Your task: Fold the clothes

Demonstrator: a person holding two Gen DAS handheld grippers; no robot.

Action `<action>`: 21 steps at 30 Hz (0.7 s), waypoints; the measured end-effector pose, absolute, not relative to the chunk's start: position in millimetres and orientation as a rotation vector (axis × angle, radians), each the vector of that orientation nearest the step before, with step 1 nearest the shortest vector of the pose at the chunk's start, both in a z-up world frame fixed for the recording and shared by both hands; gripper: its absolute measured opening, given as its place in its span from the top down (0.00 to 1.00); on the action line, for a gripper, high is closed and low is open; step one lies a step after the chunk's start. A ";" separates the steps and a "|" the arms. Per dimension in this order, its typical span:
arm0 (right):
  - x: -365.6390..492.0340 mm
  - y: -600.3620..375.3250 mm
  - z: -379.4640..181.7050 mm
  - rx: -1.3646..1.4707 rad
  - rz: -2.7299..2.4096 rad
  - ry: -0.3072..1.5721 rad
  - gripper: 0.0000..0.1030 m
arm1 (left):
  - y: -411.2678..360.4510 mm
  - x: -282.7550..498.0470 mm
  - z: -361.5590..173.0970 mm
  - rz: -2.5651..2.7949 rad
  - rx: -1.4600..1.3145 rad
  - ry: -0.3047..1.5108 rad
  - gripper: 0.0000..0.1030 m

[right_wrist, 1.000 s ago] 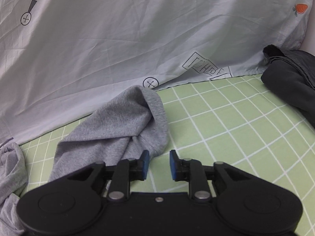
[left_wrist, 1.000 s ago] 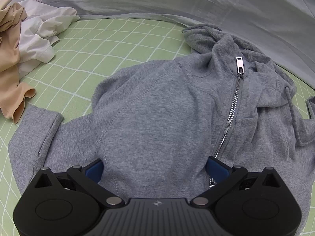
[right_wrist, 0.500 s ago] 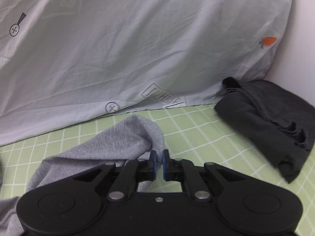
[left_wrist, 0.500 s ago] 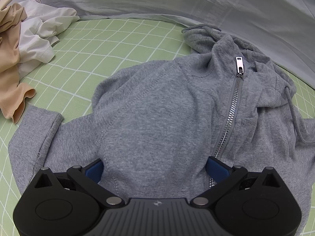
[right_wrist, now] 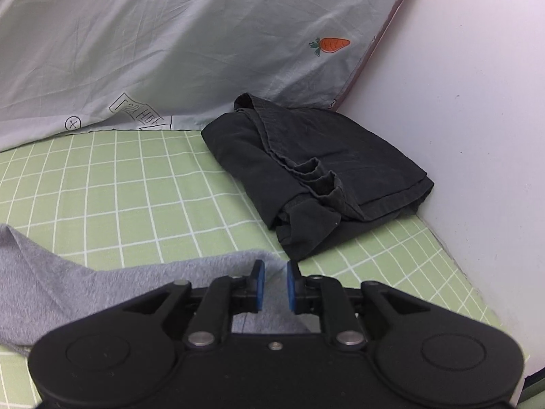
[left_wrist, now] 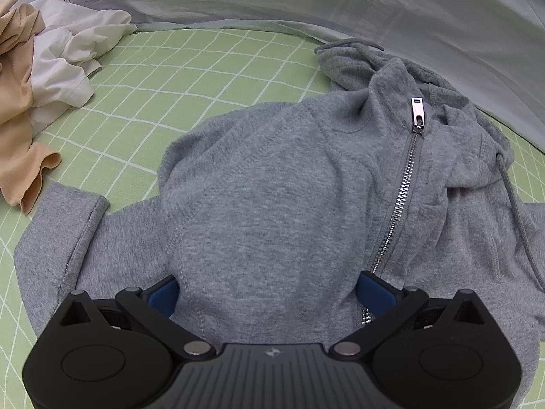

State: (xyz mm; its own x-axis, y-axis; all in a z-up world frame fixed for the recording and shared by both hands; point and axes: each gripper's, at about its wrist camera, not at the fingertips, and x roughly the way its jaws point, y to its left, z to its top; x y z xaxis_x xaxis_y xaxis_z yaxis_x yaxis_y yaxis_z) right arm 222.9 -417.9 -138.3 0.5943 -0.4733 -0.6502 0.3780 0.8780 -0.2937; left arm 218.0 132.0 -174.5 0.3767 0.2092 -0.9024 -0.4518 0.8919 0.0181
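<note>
A grey zip hoodie (left_wrist: 272, 197) lies front up on the green checked sheet (left_wrist: 204, 78), zipper (left_wrist: 402, 184) closed, hood at the far right. My left gripper (left_wrist: 269, 289) is wide open, pressed over the hoodie's lower body, jaws far apart with cloth between them. In the right wrist view the hoodie's grey sleeve (right_wrist: 102, 283) stretches flat from the left to my right gripper (right_wrist: 274, 286). Its jaws stand a small gap apart over the sleeve's end, with grey cloth showing in the gap.
A folded black garment (right_wrist: 313, 170) lies by the white wall (right_wrist: 460, 136) at the right. A pale grey carrot-print sheet (right_wrist: 170, 34) rises at the back. White (left_wrist: 64, 64) and beige (left_wrist: 17, 102) clothes are heaped at the far left.
My right gripper closed on the sleeve end, pulled it out to the right toward the black garment, then its jaws parted slightly. The left gripper and hoodie body stayed still.
</note>
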 end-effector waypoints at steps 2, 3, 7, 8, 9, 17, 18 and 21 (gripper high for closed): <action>213.6 -406.9 -141.9 -0.121 -0.488 0.779 0.50 | 131.6 217.5 -174.6 0.432 -0.250 1.107 0.00; 209.0 -401.9 -143.9 -0.115 -0.480 0.775 0.50 | 131.4 217.3 -174.6 0.434 -0.250 1.106 0.00; 194.0 -391.6 -158.9 -0.067 -0.435 0.831 0.42 | 130.4 216.3 -174.5 0.447 -0.256 1.104 0.00; 191.9 -390.3 -163.8 -0.062 -0.439 0.845 0.42 | 130.3 216.1 -174.5 0.449 -0.258 1.104 0.00; 189.9 -390.3 -168.0 -0.050 -0.450 0.852 0.42 | 130.0 216.4 -174.4 0.449 -0.258 1.105 0.00; 181.4 -418.2 -182.5 0.134 -0.566 0.847 0.36 | 131.5 217.7 -174.2 0.448 -0.259 1.107 0.00; 179.5 -426.1 -182.3 0.220 -0.577 0.833 0.36 | 131.3 217.8 -174.1 0.452 -0.262 1.108 0.00; 175.3 -439.7 -183.1 0.405 -0.592 0.793 0.40 | 130.7 217.9 -174.0 0.462 -0.269 1.109 0.00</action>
